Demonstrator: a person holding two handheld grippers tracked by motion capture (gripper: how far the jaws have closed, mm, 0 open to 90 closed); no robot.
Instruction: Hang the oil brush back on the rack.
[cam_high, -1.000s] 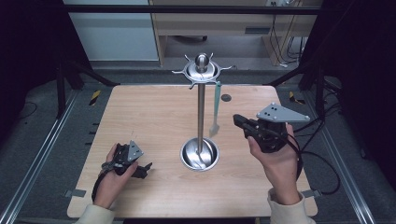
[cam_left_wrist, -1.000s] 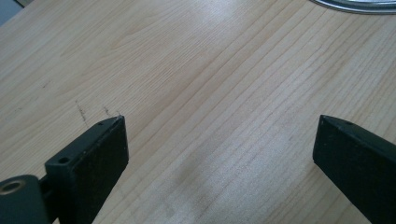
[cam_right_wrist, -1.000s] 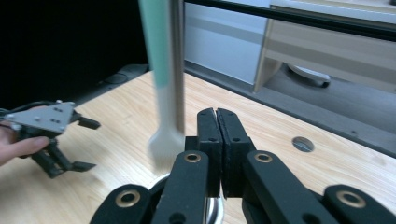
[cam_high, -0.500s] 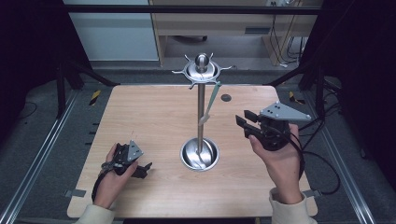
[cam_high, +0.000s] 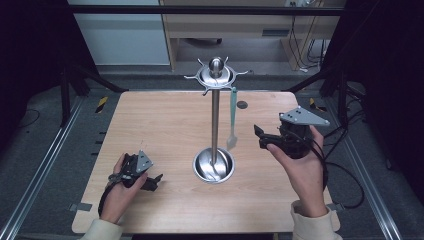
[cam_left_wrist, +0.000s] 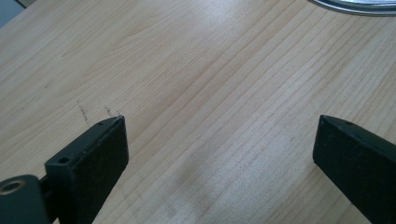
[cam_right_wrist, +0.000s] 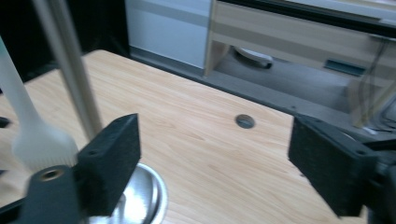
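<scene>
High view: the metal stand (cam_high: 215, 120) stood at the middle of the bench (cam_high: 160, 125), its round base (cam_high: 213, 165) flat on the wood and its hooked crown (cam_high: 216, 76) at the top of the pole. A pale green utensil (cam_high: 232, 117) hung from a hook on the stand's right side, so it dangled free beside the pole. You held the right tool (cam_high: 261, 137) right of the stand, raised off the bench and aimed at the utensil's lower end, probably to reach it. You rested the left tool (cam_high: 154, 181) low on the bench, left of the base, apparently idle.

Left gripper view: the left tool's jaws were spread wide over bare wood, with nothing between them. The rim of the stand's base showed at the top right edge.

Right gripper view: the right tool's jaws were spread wide and empty. The pole and the utensil's blurred head (cam_right_wrist: 42, 147) lay beyond the left jaw, not between the jaws.
</scene>
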